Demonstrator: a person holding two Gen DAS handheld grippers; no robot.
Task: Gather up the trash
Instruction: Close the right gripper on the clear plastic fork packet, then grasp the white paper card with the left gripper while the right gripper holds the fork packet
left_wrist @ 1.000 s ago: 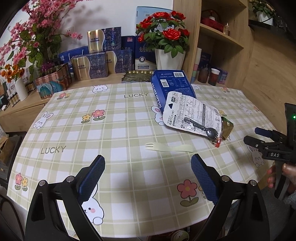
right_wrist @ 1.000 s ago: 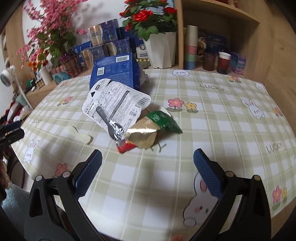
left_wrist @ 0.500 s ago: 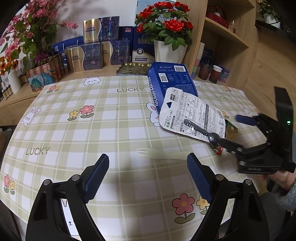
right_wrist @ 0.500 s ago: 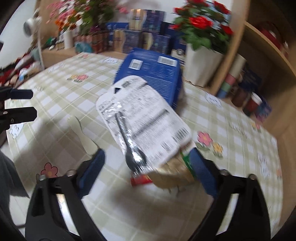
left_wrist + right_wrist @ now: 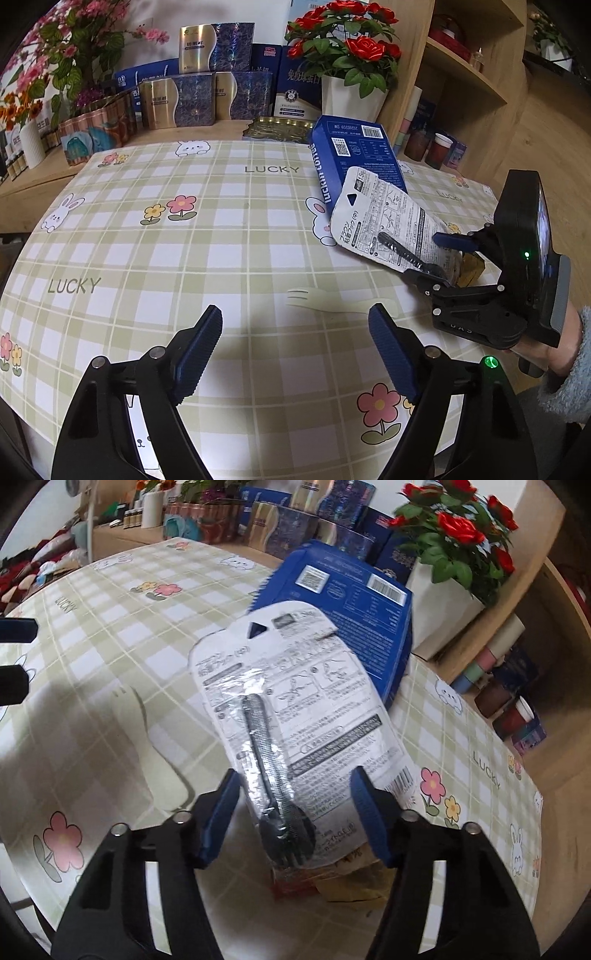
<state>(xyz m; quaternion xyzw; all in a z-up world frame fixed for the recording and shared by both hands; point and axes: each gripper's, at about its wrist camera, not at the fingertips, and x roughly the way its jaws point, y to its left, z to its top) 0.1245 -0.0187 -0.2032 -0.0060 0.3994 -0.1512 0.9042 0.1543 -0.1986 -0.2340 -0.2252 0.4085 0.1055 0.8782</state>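
Right gripper closing around the white fork packet, pads not yet touching; left gripper closing on nothing.

Right gripper closing, seemingly untouching; left gripper narrowing, wide.

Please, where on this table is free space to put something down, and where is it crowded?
Free: the checked cloth from the cream fork across to the far-left rabbit print. Crowded: the right side, where the white packet leans on the blue box, with the right gripper closing around it.
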